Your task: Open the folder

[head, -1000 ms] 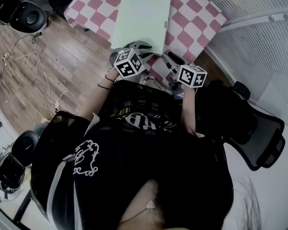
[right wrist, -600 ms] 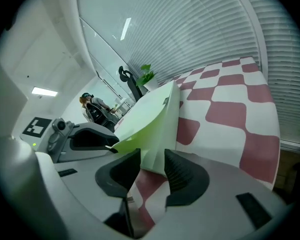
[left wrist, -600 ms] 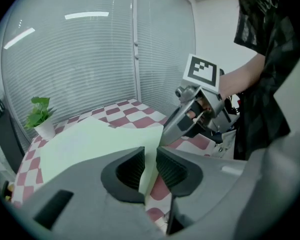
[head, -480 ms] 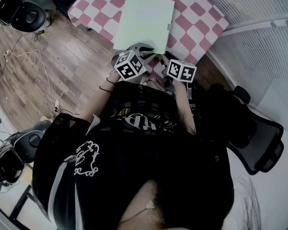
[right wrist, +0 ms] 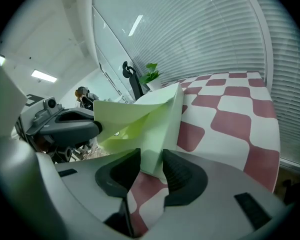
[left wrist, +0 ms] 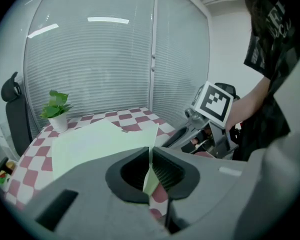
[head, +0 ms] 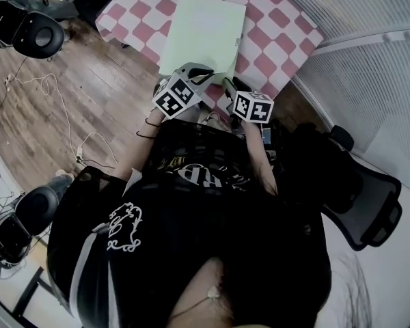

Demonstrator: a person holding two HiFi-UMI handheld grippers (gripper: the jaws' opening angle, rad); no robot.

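A pale green folder (head: 203,29) lies on the red-and-white checked table (head: 273,19). My left gripper (head: 206,72) is shut on the near edge of its top cover (left wrist: 151,134). The jaws have just been closing with the thin sheet between the pads, and the cover is raised off the rest. In the right gripper view the lifted cover (right wrist: 135,111) arches over to the left gripper (right wrist: 92,129). My right gripper (right wrist: 151,151) stands open at the folder's near corner. The lower layer (right wrist: 157,149) shows between its jaws, which do not visibly clamp it.
A small potted plant (left wrist: 56,111) stands at the table's far end. Window blinds (head: 369,67) run along the right. A black office chair (head: 369,197) stands behind to the right, another chair (head: 34,26) to the left, and cables (head: 48,87) lie on the wooden floor.
The left gripper has closed on the cover's edge and lifted it slightly. The right gripper has shifted left and down to the folder's near corner.
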